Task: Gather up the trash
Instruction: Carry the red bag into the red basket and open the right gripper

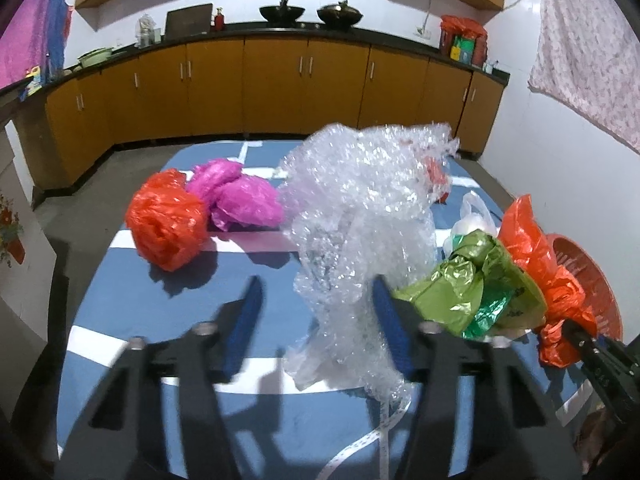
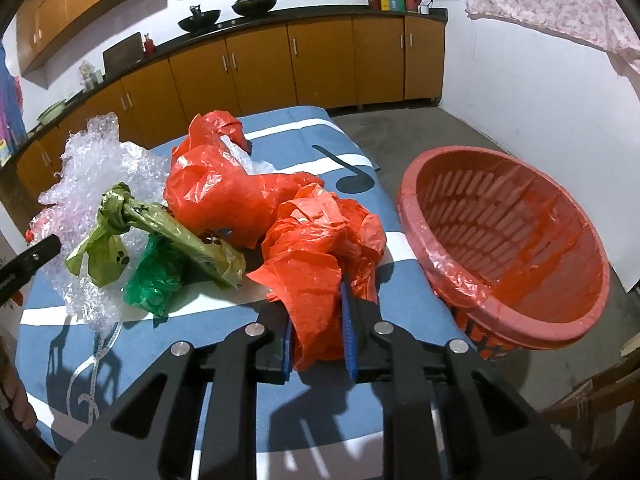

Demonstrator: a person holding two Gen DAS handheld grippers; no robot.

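Note:
My left gripper is open, its fingers on either side of a clear bubble wrap sheet that stands up from the blue table. My right gripper is shut on a crumpled orange plastic bag low over the table; that bag also shows in the left wrist view. A red basket lined with red plastic stands tilted off the table's right edge. A green bag bundle and another orange bag lie between the grippers. An orange bag and a magenta bag lie far left.
The blue table with white stripes holds all the trash. A white ribbon trails off the bubble wrap. Brown kitchen cabinets run along the far wall. A white bag lies behind the green bundle.

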